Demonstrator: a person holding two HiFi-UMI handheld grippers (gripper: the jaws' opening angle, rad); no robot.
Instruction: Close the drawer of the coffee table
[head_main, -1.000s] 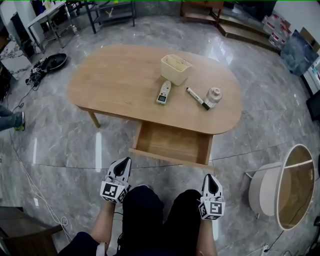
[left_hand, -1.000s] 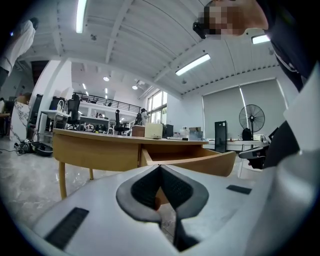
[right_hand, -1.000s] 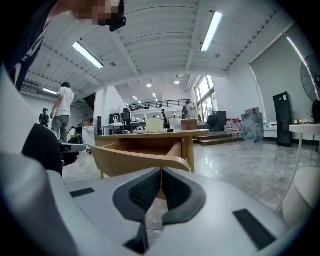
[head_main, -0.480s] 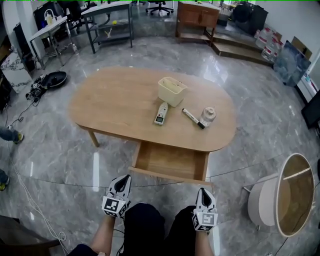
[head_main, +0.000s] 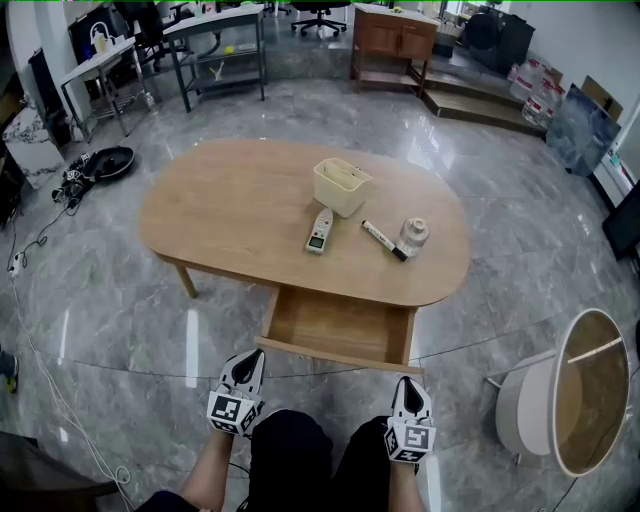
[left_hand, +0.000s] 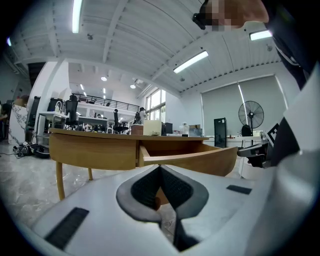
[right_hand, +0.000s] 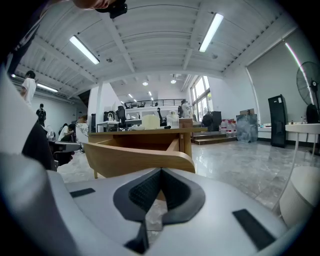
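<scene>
The oval wooden coffee table (head_main: 230, 200) stands ahead of me. Its drawer (head_main: 340, 325) is pulled out toward me, and nothing shows inside it. My left gripper (head_main: 249, 357) and right gripper (head_main: 407, 384) hang low over my knees, just short of the drawer front and apart from it. Both are shut with nothing held. In the left gripper view the drawer (left_hand: 192, 157) juts out right of the left gripper (left_hand: 160, 168). The right gripper view shows the drawer front (right_hand: 135, 157) just beyond the right gripper (right_hand: 161, 170).
On the tabletop lie a cream bin (head_main: 341, 186), a white remote (head_main: 320, 231), a marker (head_main: 383, 240) and a small white jar (head_main: 414, 233). A round white side table (head_main: 585, 395) stands at the right. Cables (head_main: 60, 400) trail over the marble floor at the left.
The head view has lifted, so the table sits slightly farther off and more of the room shows. Both grippers stay shut near my knees. A foot at the left edge has gone.
</scene>
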